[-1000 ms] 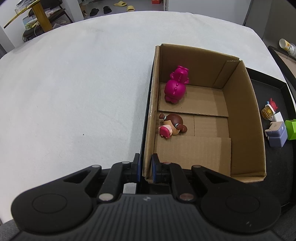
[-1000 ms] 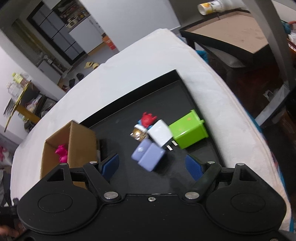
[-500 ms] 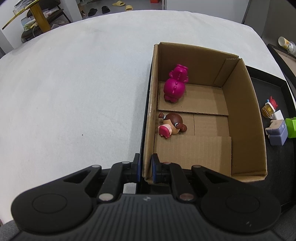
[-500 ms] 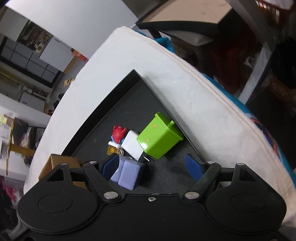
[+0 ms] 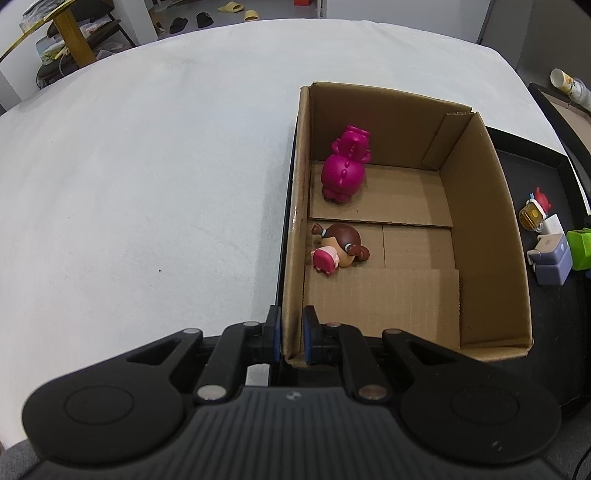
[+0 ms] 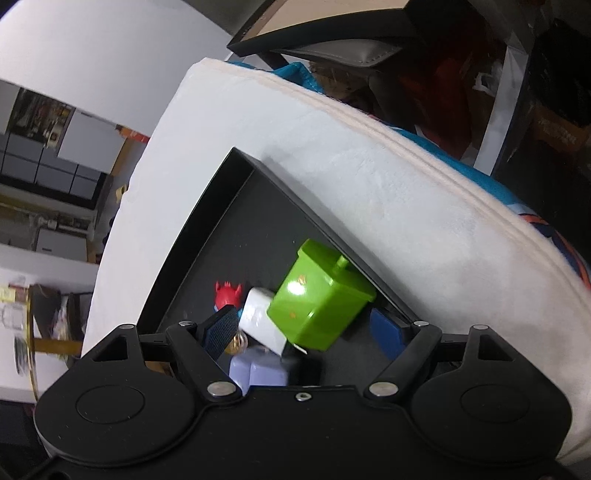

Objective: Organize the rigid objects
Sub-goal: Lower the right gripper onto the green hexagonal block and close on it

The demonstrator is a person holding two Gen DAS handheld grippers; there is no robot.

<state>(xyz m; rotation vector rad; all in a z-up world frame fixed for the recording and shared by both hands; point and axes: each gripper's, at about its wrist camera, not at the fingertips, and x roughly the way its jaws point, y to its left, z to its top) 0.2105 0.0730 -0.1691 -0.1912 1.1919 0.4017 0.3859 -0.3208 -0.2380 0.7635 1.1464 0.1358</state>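
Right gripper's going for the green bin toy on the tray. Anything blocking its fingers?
Nothing visible does: the right gripper is open around the green bin toy, though the white block touches the toy's left side.

This looks like a lived-in home room. Slippers (image 5: 236, 9) and dark shoes (image 5: 186, 23) lie on the floor past the white-cloth-covered surface (image 5: 147, 166), a cluttered wooden side table (image 5: 70, 37) stands in the corner, and grey cabinets (image 6: 44, 170) line a far wall.
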